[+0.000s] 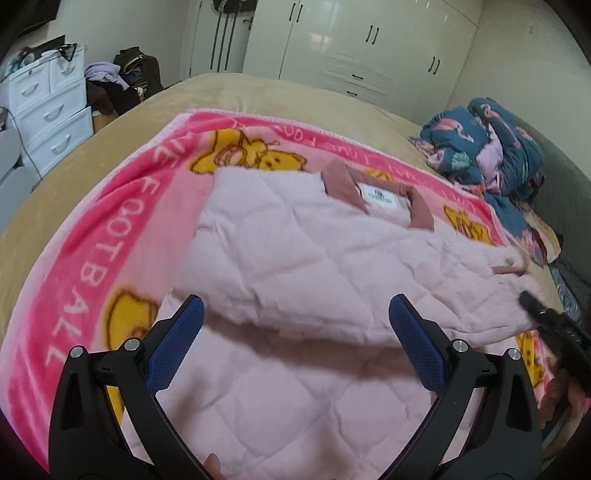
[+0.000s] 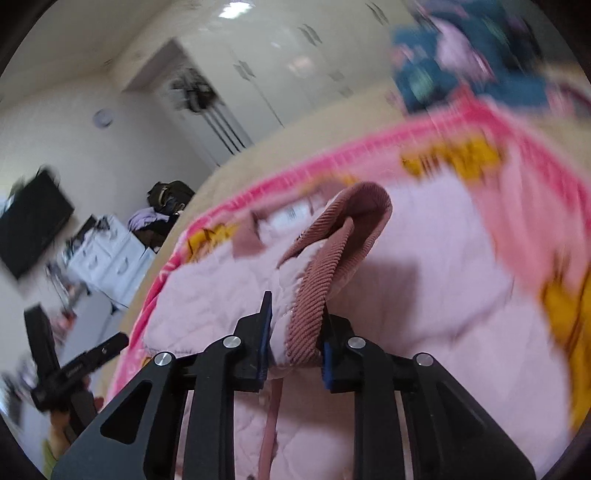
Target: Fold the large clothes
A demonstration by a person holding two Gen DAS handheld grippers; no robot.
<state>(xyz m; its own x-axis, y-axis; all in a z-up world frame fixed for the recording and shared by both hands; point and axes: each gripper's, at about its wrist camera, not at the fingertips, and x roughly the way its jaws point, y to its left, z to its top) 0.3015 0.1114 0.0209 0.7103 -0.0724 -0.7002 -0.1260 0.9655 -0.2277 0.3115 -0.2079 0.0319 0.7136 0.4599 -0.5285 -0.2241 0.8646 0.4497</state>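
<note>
- White wardrobes back a bed spread with a pink blanket
- Quilted pink jacket lies on the blanket, one side folded over
- Left claw hovers gaping, holding nothing
- Right claw clamps the corduroy cuff, sleeve lifted
- Likely mid sleeve-fold; next, carry the cuff across the body and release

Both views: even, soft indoor light, moderately bright. Glare patch on glossy wardrobe doors, top of right wrist view. Soft shadow under folded jacket layer. Right wrist view: heavy motion blur toward right/top edges; centre sharper. Left wrist view mostly sharp, slight blur lower left. Strong fisheye bending, dark vignette at corners.
</note>
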